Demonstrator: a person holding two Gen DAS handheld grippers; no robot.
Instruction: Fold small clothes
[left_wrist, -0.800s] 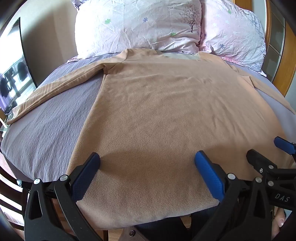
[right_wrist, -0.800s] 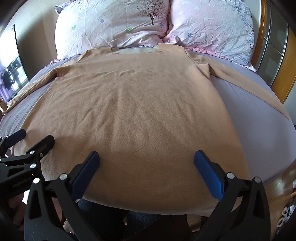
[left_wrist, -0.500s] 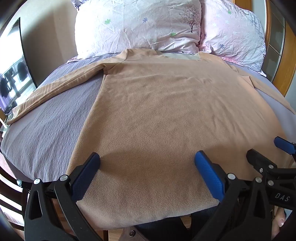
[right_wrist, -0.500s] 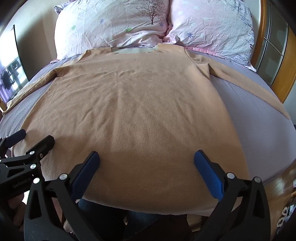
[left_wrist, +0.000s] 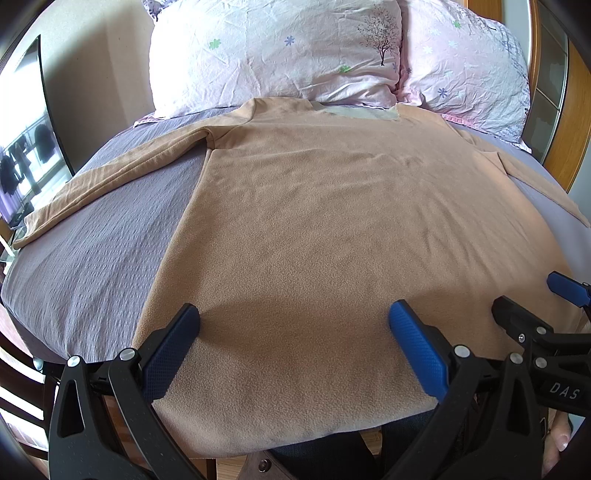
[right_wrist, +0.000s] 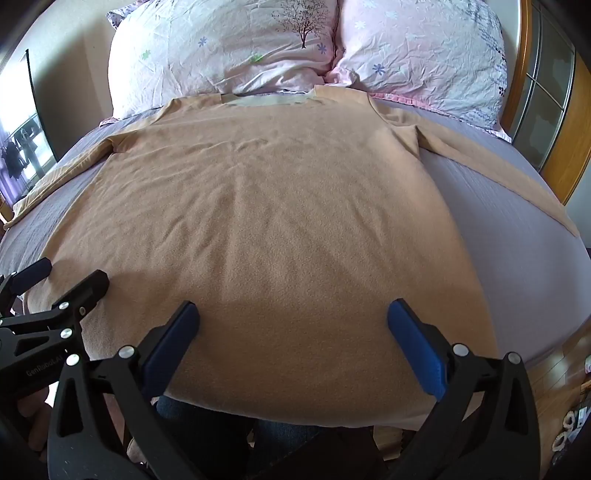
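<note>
Tan long-sleeved fleece top spread flat on the purple-sheeted bed, collar at the far pink floral pillows, near hem hanging out of sight over the bed edge. Left gripper and right gripper low over the near hem, jaws spread wide, gripping nothing. Right sleeve end cut off in the left view.

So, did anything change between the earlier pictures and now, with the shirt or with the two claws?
Nothing has visibly changed. The tan shirt lies flat on the bed as before, sleeves out to both sides. The left claw and the right claw are both open at the near hem, in the same places, holding nothing.
</note>
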